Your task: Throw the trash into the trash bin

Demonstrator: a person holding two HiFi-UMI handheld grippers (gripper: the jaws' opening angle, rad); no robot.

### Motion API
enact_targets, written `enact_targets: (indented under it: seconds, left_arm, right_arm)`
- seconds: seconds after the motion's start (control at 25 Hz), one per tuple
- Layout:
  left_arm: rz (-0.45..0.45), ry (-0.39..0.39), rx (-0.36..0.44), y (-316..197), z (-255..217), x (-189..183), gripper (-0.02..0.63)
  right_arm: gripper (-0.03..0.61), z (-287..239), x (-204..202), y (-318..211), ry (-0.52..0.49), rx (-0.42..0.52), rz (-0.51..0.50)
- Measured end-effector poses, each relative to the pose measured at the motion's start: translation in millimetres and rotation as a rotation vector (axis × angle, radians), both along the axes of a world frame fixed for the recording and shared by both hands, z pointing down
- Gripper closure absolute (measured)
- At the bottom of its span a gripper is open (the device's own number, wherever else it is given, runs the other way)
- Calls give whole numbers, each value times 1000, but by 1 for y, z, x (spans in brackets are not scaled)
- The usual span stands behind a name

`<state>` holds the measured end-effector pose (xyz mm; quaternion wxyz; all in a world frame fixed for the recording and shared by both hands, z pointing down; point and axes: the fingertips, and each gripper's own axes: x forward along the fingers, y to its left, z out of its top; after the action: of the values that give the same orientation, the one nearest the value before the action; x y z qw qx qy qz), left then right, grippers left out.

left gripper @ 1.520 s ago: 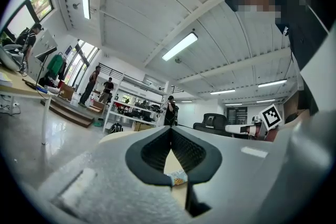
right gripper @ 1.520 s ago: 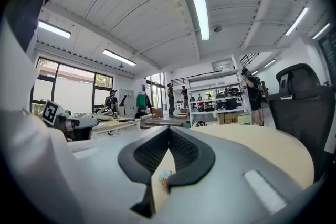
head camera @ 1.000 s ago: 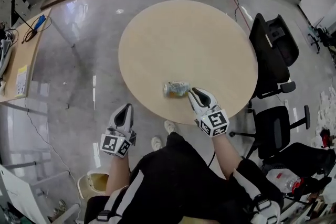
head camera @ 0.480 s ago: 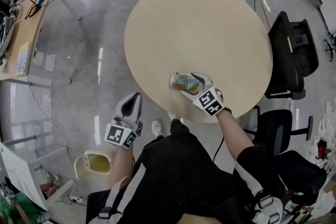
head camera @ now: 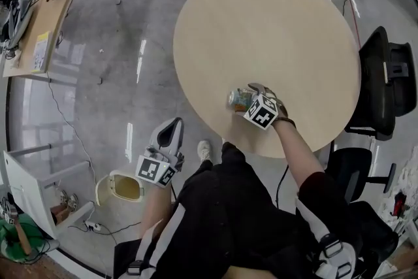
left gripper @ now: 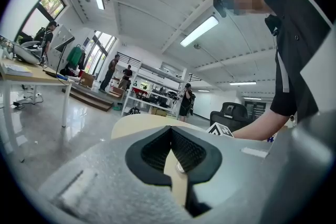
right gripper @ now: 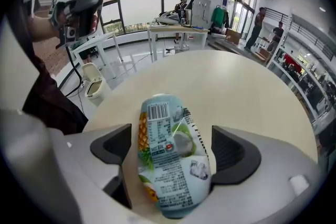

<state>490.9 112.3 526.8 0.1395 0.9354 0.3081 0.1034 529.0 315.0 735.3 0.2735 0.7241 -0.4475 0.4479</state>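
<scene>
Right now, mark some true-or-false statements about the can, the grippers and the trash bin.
The can lies on the table between the right gripper's jaws. True.
The right gripper is clamped on the can. False: its jaws have just been opening and stand apart.
The left gripper's jaws are together, empty. True.
The trash bin stands on the table. False: it stands on the floor near the left gripper.

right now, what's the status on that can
Right hand-held gripper open, jaws just opening, can lying between them on the table. Left hand-held gripper shut, empty. Trash bin on floor near it, nothing blocking.
</scene>
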Motion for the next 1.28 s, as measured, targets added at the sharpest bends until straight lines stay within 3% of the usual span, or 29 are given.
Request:
enact_targets:
  seconds: [0.4, 0.88, 1.08, 1.28]
  left_arm:
    - [-36, -23, -25, -16, 6, -5, 614]
    - [5, 0, -32, -17, -1, -8, 614]
    - [12, 30, -36, -18, -11, -9, 614]
    - [18, 75, -60, -22, -29, -13, 614]
  right_arm:
    - [137, 16, 1, -2, -119, -57, -19]
    - [141, -3, -12, 1, 4, -33, 45]
    - [141, -39, -2, -2, 95, 43, 138]
    - [143, -89, -2, -11, 195, 234, 327]
